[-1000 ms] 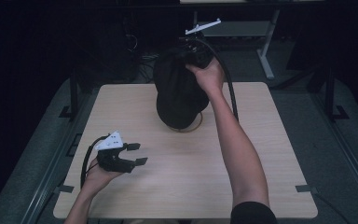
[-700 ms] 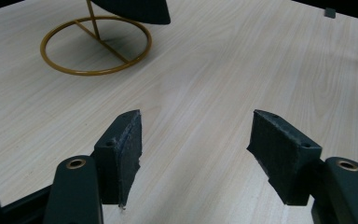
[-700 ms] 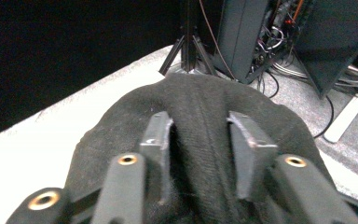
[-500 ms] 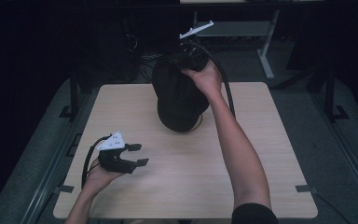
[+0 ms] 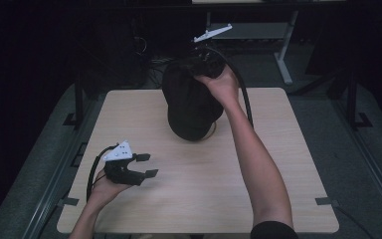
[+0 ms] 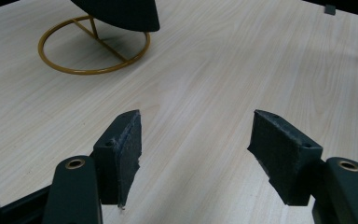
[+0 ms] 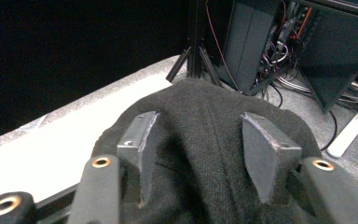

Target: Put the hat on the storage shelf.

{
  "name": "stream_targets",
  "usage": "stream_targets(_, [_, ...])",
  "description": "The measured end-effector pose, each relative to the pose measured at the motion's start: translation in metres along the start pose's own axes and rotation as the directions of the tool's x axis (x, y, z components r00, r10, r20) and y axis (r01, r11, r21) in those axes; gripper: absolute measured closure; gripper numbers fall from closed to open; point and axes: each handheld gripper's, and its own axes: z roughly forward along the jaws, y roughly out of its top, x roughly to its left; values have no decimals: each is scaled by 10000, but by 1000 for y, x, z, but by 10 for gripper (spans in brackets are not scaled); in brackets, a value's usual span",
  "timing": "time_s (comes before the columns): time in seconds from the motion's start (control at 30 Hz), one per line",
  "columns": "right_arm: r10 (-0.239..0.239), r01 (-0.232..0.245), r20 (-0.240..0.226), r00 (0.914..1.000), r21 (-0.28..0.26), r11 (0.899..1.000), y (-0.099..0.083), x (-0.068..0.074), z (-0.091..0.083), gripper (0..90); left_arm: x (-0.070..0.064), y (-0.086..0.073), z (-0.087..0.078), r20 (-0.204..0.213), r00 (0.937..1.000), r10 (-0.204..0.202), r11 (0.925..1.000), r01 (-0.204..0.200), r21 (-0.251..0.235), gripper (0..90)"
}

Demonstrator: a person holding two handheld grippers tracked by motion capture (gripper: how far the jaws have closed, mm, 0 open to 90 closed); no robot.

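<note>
One black knitted hat [image 5: 191, 107] hangs over a gold wire stand [image 6: 93, 44] near the far middle of the bench [image 5: 204, 189]. The hat covers nearly all of the stand: in the high view just a thin arc of gold shows at the hat's lower right edge, and in the left gripper view the ring-shaped base and a slanting strut are plain while the top of the stand runs out of the picture under the hat's brim. How the stand carries the hat inside cannot be made out.

The right gripper [image 7: 198, 154] sits at the top of the hat, with the right hand [image 5: 224, 84] wrapped round its body. In the right gripper view its two fingers [image 7: 140, 140] stand well apart with the dark knit lying between and beneath them; whether they pinch the cloth or only rest against it I cannot tell. In the high view the hand and hat hide those fingers.

The left gripper [image 5: 146, 165] is held low over the near left part of the bench in the left hand [image 5: 107, 186], its two fingers wide open with nothing between them, only bare wood showing in the gap.

Against half a second ago, the hat and right hand sit much the same, and the left gripper has not shifted.

Count: one hat, one stand, two grippers, two hands. The room beyond the bench is dark; some cables and rack legs are faintly visible.
</note>
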Motion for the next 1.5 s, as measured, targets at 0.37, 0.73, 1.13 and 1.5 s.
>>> stream_targets(0.37, [268,-274,-182,9995,-329,9991,-8,-7,-17,433,1,0,-1,-144,9999,12,10000,-12,-16,327])
stream_targets(0.73, [617,-641,-449,9971,-541,9965,-24,-11,-36,411,1,0,0,-223,9997,46,10000,-44,87,323])
stream_targets(1.13, [834,-861,-481,9954,-577,9946,-43,-16,-56,391,2,0,-1,-379,9992,160,9995,-149,294,320])
stream_targets(1.5, [1105,-1138,-569,9922,-585,9918,-61,-18,-69,358,4,-1,-2,-521,9985,154,9992,-135,364,314])
